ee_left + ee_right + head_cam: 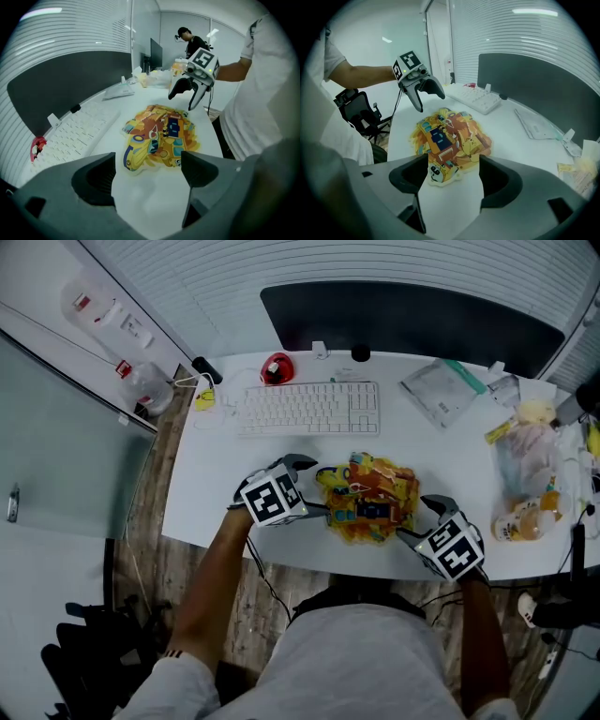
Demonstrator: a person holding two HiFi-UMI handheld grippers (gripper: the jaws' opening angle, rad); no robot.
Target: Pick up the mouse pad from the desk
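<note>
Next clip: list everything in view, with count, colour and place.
desk: 1, white, under everything
mouse pad: 1, yellow-orange cartoon print, flat near desk's front edge
keyboard: 1, white, behind mouse pad
red object: 1, behind keyboard's left end
packet: 1, clear, right of keyboard
bags: several, pale and yellow, desk's right end
divider: 1, dark, along desk's far edge
chair: 1, black, on floor left of desk
left gripper: 1, grey, open, empty, left of mouse pad
right gripper: 1, grey, open, empty, at mouse pad's right edge
arms: 2, bare, holding the grippers
</note>
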